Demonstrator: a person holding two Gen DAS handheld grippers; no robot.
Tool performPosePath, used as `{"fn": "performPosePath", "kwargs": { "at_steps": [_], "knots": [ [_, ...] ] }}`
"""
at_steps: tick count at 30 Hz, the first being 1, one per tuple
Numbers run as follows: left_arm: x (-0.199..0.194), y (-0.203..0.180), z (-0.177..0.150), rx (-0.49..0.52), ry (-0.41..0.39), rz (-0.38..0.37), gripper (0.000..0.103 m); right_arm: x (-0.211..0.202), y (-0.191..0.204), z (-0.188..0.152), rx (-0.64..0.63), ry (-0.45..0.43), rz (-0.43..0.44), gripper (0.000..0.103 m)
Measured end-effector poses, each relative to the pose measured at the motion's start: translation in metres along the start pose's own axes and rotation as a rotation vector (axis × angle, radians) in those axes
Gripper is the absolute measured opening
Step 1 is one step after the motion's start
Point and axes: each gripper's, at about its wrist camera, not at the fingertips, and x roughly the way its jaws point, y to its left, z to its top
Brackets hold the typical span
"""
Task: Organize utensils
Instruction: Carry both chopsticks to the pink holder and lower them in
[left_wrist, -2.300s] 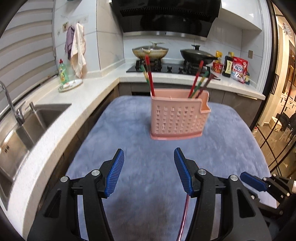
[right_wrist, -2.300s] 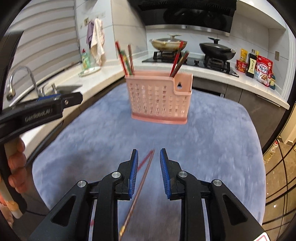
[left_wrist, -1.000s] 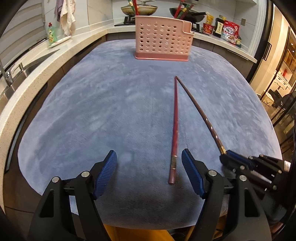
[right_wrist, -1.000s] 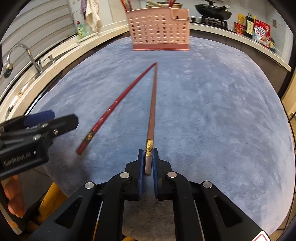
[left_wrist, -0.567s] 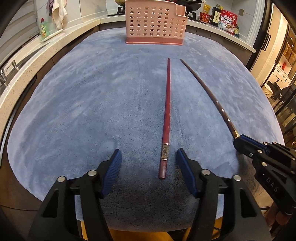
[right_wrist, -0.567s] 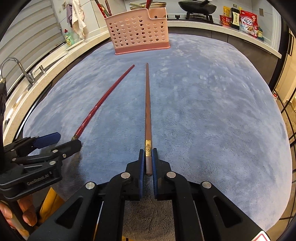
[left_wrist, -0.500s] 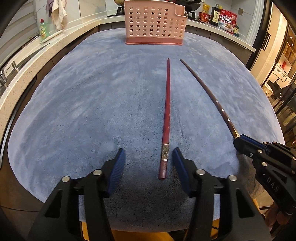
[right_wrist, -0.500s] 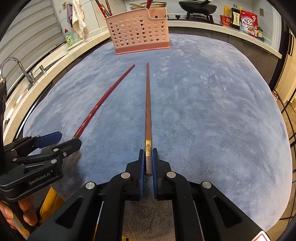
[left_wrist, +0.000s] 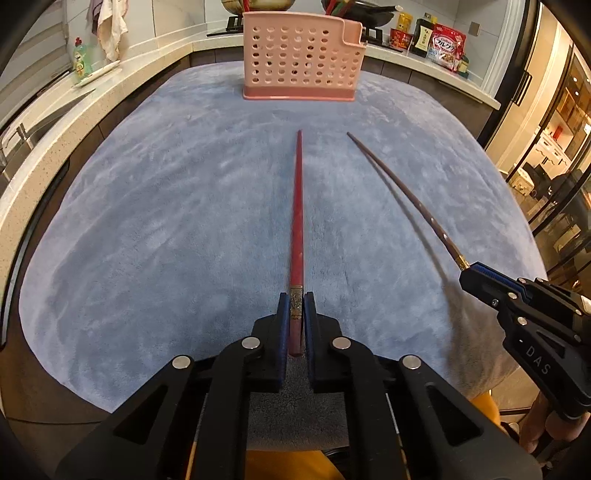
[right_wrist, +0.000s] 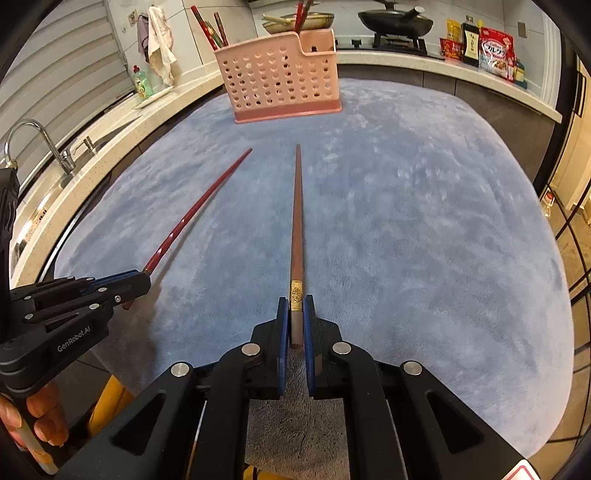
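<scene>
My left gripper (left_wrist: 296, 300) is shut on the near end of a red chopstick (left_wrist: 296, 206), which points toward a pink perforated utensil holder (left_wrist: 299, 64) at the far side of the blue cloth. My right gripper (right_wrist: 296, 301) is shut on the near end of a brown chopstick (right_wrist: 296, 221), also pointing toward the holder (right_wrist: 280, 79). Each gripper shows in the other's view: the right one (left_wrist: 469, 271) and the left one (right_wrist: 142, 277). Several chopsticks (right_wrist: 208, 26) stand in the holder.
The blue cloth (left_wrist: 166, 221) covers a table beside a white counter with a sink and tap (right_wrist: 40, 144). A dish soap bottle (left_wrist: 79, 57) stands on the counter. A stove with pans (right_wrist: 395, 18) and food packets (right_wrist: 495, 48) are at the back.
My left gripper has closed on the red chopstick, which lay between its open fingers before. My right gripper has kept its hold on the brown chopstick.
</scene>
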Motion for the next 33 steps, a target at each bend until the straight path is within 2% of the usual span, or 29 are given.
{"fn": "performPosePath", "kwargs": {
  "at_steps": [9,15,21,33],
  "knots": [
    [-0.044,0.011,0.037,-0.048,-0.099,-0.030,0.008,-0.040,-0.002,0.046,0.002,-0.121,0.022,0.007],
    [-0.070,0.013,0.081,-0.039,-0.193,-0.026,0.007,-0.064,-0.002,0.091,-0.015,-0.229,0.036,0.007],
    [-0.081,0.015,0.132,-0.041,-0.260,-0.022,0.007,-0.076,-0.004,0.142,-0.009,-0.319,0.064,0.007],
    [-0.087,0.017,0.207,-0.028,-0.351,0.014,0.007,-0.068,-0.008,0.207,-0.009,-0.378,0.076,0.007]
  ]
}}
